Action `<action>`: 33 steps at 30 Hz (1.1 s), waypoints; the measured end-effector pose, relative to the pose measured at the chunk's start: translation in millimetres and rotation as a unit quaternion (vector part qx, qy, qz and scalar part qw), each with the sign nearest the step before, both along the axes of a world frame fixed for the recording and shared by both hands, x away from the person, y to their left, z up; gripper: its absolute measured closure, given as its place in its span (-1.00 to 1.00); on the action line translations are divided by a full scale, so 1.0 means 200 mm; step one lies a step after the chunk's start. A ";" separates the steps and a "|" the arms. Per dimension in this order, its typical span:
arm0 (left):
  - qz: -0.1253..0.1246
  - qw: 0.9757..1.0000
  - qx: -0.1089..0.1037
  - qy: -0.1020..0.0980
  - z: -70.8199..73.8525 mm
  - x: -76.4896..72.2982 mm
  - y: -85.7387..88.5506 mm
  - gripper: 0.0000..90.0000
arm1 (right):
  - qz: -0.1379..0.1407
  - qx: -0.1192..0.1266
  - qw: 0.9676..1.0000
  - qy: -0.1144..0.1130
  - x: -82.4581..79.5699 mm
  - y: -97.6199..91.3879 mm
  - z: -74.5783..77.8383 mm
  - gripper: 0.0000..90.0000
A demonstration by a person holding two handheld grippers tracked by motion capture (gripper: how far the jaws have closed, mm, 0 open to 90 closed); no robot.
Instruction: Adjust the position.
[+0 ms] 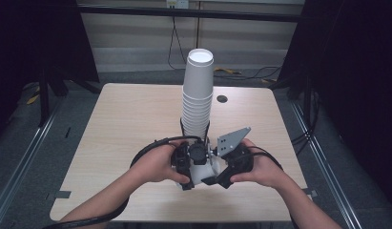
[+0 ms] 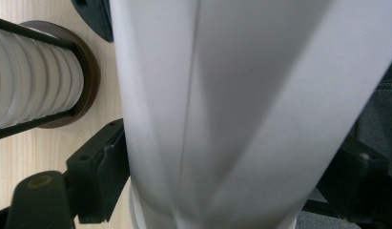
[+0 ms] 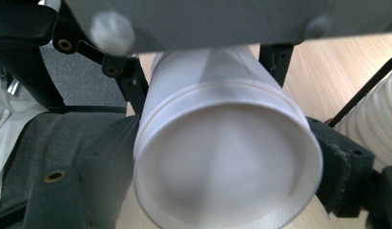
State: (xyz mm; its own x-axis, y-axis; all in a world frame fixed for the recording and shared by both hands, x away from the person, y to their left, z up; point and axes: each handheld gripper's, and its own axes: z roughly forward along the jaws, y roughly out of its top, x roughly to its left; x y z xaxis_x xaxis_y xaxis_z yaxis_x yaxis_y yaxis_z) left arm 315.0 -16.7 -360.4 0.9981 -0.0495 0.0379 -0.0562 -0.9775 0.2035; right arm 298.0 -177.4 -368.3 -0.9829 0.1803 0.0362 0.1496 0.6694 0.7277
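A single white paper cup [image 1: 203, 171] lies sideways between the two grippers near the table's front edge. My left gripper [image 1: 186, 164] is shut on it, its black jaws pressing both sides of the cup wall [image 2: 232, 95]. From the other side my right gripper [image 1: 227, 169] is shut on the same cup near its base [image 3: 222, 162], whose recessed bottom faces that camera. Just behind the hands a tall stack of white cups [image 1: 198, 90] stands upright in a black wire holder [image 1: 184, 128]; the stack [image 2: 36, 81] [image 3: 370, 124] lies close beside both grippers.
The light wooden table [image 1: 122, 119] has a small dark hole [image 1: 222, 98] at the back right. A grey three-cornered plate [image 1: 233, 139] sticks up from the right gripper. Dark floor, rails and cables surround the table.
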 end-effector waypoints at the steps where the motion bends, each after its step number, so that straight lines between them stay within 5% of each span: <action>1: 0.006 1.000 -0.002 0.004 0.00 0.00 0.00 -0.67 | 0.001 -0.001 1.000 0.000 0.00 0.00 0.01 -0.56; 8: 0.001 1.000 0.004 -0.001 0.00 0.00 0.00 -0.66 | 0.001 -0.014 1.000 0.006 0.00 0.01 0.02 -0.56; 9: -0.025 1.000 0.008 -0.009 0.00 0.02 -0.01 -0.67 | 0.002 -0.015 1.000 0.007 0.00 0.01 0.02 -0.56; 15: 0.010 1.000 -0.001 0.008 -0.01 -0.01 0.00 -0.66 | 0.002 -0.014 1.000 0.006 0.00 0.01 0.01 -0.49; 24: 0.007 1.000 -0.005 0.003 0.01 0.00 0.00 -0.66 | 0.000 -0.007 1.000 0.003 0.00 -0.01 0.01 -0.48; 27: -0.019 1.000 0.000 -0.010 0.01 0.01 -0.01 -0.66 | 0.003 -0.010 1.000 0.003 0.00 -0.02 0.00 -0.48; 30: 0.013 1.000 -0.003 0.010 0.00 -0.01 -0.01 -0.66 | -0.005 -0.005 1.000 0.008 0.00 -0.02 0.00 -0.49; 31: -0.007 1.000 0.001 0.000 0.00 0.00 -0.01 -0.66 | -0.003 -0.004 1.000 0.008 0.00 -0.02 0.00 -0.49; 33: -0.004 1.000 -0.002 0.000 0.00 0.00 -0.02 -0.66 | -0.009 0.003 1.000 0.014 0.00 -0.01 0.01 -0.57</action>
State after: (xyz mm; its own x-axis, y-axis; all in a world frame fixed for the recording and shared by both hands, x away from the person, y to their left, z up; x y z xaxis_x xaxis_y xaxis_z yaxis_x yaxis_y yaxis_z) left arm 315.1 -20.2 -360.8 0.9976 -0.0573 0.0388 -0.0641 -0.9763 0.2067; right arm 298.3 -180.0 -366.2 -0.9781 0.1980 0.0643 0.1818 0.6621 0.7271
